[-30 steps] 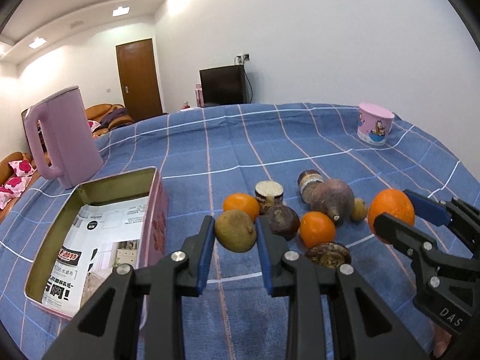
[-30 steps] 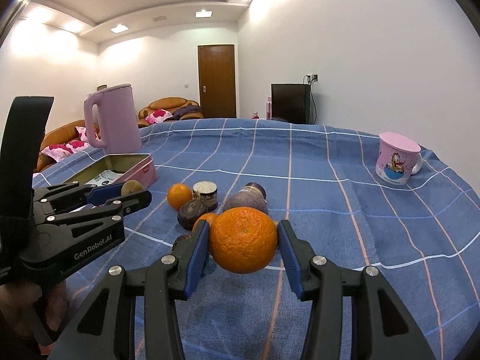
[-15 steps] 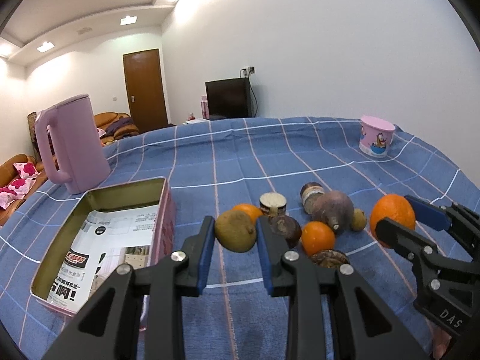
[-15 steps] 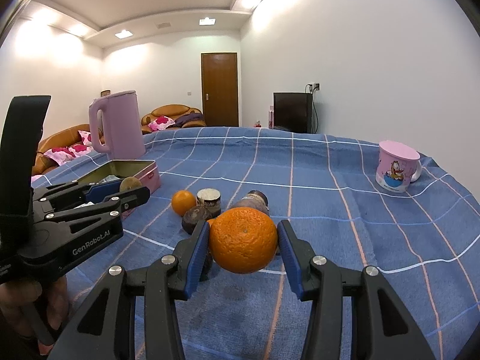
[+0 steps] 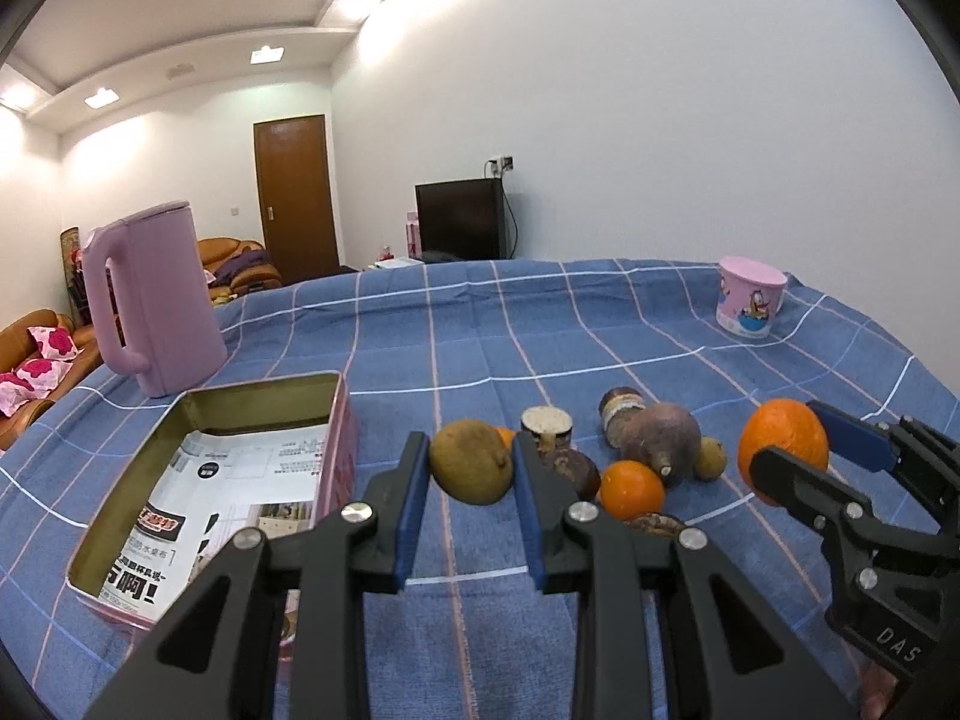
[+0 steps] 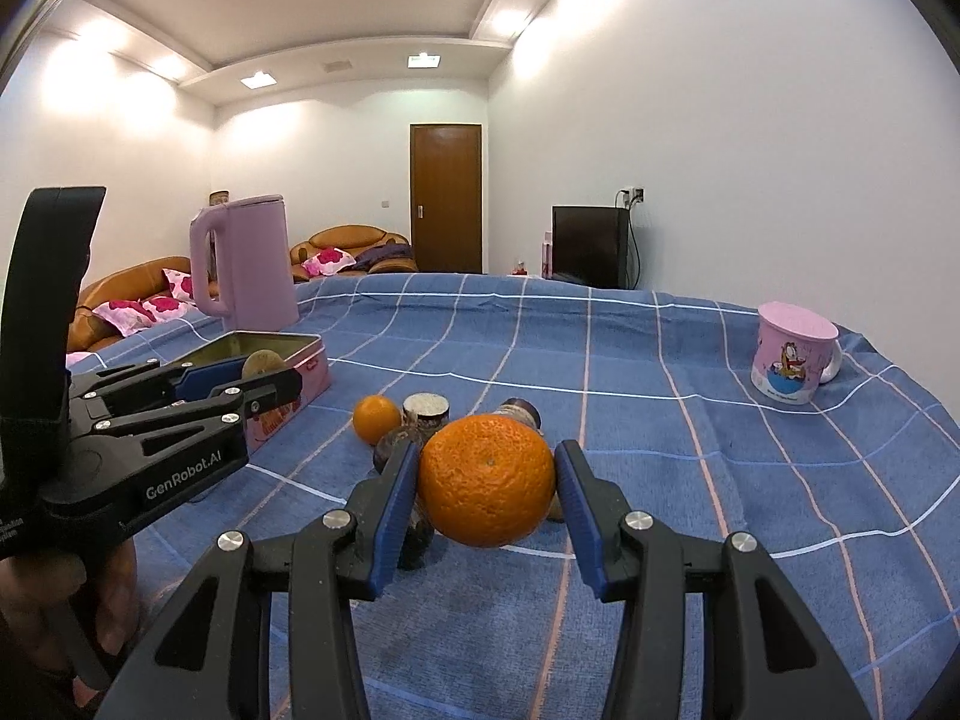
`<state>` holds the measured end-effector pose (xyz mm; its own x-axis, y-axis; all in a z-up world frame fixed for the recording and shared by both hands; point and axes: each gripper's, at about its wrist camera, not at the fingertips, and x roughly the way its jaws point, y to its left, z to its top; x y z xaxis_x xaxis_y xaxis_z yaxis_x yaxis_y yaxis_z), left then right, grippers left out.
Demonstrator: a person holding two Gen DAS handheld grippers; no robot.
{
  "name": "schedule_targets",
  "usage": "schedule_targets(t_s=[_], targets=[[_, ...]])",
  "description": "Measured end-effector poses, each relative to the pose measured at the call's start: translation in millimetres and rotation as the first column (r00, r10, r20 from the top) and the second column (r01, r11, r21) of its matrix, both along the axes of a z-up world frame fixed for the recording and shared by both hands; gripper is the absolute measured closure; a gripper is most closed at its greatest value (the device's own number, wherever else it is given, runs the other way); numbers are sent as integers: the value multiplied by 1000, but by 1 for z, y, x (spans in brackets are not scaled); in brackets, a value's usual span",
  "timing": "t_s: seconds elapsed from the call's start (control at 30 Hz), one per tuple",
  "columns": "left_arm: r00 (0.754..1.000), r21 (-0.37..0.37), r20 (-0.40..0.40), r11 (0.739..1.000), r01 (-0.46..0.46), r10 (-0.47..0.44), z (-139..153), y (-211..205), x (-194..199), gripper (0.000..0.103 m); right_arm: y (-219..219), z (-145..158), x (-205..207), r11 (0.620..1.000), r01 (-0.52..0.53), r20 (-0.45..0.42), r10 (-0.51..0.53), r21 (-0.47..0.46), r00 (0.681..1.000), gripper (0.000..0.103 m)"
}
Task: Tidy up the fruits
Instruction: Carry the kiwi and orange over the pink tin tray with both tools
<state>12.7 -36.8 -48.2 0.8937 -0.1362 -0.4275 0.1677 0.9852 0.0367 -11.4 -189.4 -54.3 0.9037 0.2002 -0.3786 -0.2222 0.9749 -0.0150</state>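
Right now your left gripper (image 5: 471,468) is clamped on a brownish-green fruit (image 5: 471,468), held above the blue checked cloth (image 5: 600,324) with the open pink tin (image 5: 252,402) at its nine o'clock. Your right gripper (image 6: 486,480) grips a large orange (image 6: 486,480), the remaining fruit pile (image 5: 624,456) lying between them.

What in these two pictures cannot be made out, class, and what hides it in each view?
- Right wrist view: fruit pile behind the orange, mostly hidden by it and the right gripper.
- Left wrist view: tin, near corner covered by the left gripper.
- Left wrist view: brown fruit behind a finger, too little shows to name.
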Motion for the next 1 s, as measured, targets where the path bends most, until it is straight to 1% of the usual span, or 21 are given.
schedule_targets(t_s=[0.37, 0.5, 0.57, 0.7, 0.8, 0.87, 1.0], targets=[[999, 0, 40, 1000, -10, 10, 3, -1, -6, 74, 1, 2, -7, 1000, -15, 40, 15, -6, 999, 54], [999, -18, 42, 1000, -11, 12, 5, 3, -6, 74, 1, 2, -7, 1000, -14, 38, 14, -2, 999, 54], [999, -27, 30, 999, -17, 18, 5, 6, -5, 74, 0, 3, -5, 1000, -13, 30, 13, 1, 999, 54], [999, -32, 12, 998, -48, 49, 7, 19, 0, 74, 1, 7, 1, 999, -26, 8, 26, 24, 1000, 54], [996, -35, 3, 996, -85, 85, 11, 34, 4, 74, 9, 15, 5, 999, -48, 6, 48, 12, 999, 54], [993, -21, 2, 993, -119, 119, 13, 44, 5, 74, 18, 21, 10, 997, -73, 4, 73, 3, 997, 54], [983, -4, -9, 983, -186, 186, 17, 71, 11, 74, 38, 35, 25, 987, -157, -15, 157, 30, 987, 54]])
